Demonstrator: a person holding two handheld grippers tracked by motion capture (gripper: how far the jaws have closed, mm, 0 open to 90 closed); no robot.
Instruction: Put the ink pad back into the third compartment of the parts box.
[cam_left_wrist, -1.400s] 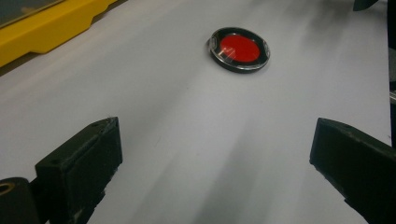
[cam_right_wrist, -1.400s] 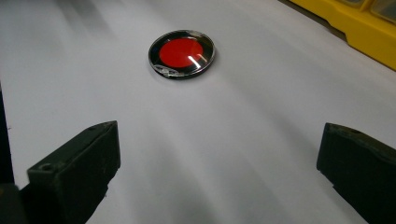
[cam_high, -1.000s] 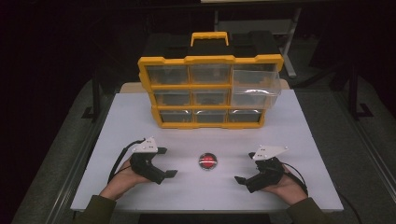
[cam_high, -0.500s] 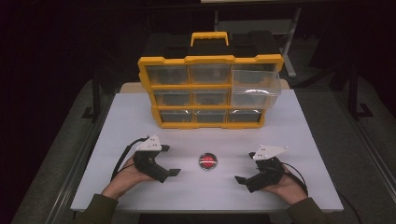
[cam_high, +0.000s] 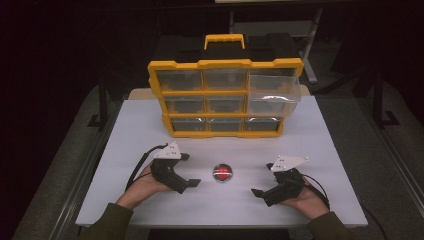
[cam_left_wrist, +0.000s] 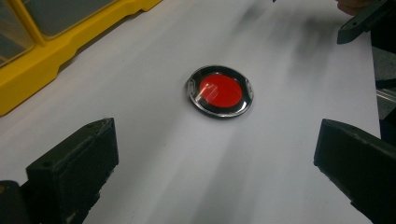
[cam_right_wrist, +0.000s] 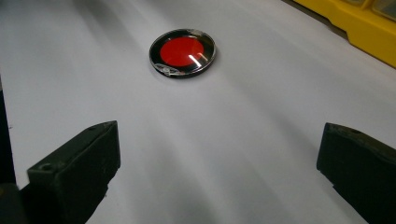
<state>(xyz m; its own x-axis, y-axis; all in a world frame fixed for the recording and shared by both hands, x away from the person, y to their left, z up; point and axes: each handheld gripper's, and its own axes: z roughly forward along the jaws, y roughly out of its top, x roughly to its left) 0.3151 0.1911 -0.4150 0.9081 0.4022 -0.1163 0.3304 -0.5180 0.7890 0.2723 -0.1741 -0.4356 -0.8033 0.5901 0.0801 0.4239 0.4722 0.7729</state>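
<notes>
Right, a white tabletop (cam_high: 310, 130) under a dark room, and dead centre near the front edge lies a small round disc (cam_high: 223, 172), red in the middle with a black rim and a clear cover, flat on the surface. It sits between the two claws, apart from both, touching neither.

The left claw (cam_high: 189, 170) rests low at the disc's left, held in the person's left hand (cam_high: 142, 186), jaws spread wide and holding nothing. From the left gripper view, the disc (cam_left_wrist: 220, 90) lies ahead of the open jaws, near the middle of the gap and a bit up the tabletop, with bare white surface between it and the jaw tips.

The right claw (cam_high: 264, 180) sits at the disc's right, cradled in the right hand (cam_high: 302, 201), jaws likewise spread and empty. In the right gripper view the disc (cam_right_wrist: 182, 52) lies farther off, ahead and toward the left jaw's side.

Behind it all stands a yellow organizer (cam_high: 225, 97) with clear drawers, three rows of three and a handle on top, well back from the disc. Its upper right drawer (cam_high: 274, 90) sticks out from the frame. A yellow edge of the organizer (cam_left_wrist: 42, 65) shows at the corner of each gripper view.
</notes>
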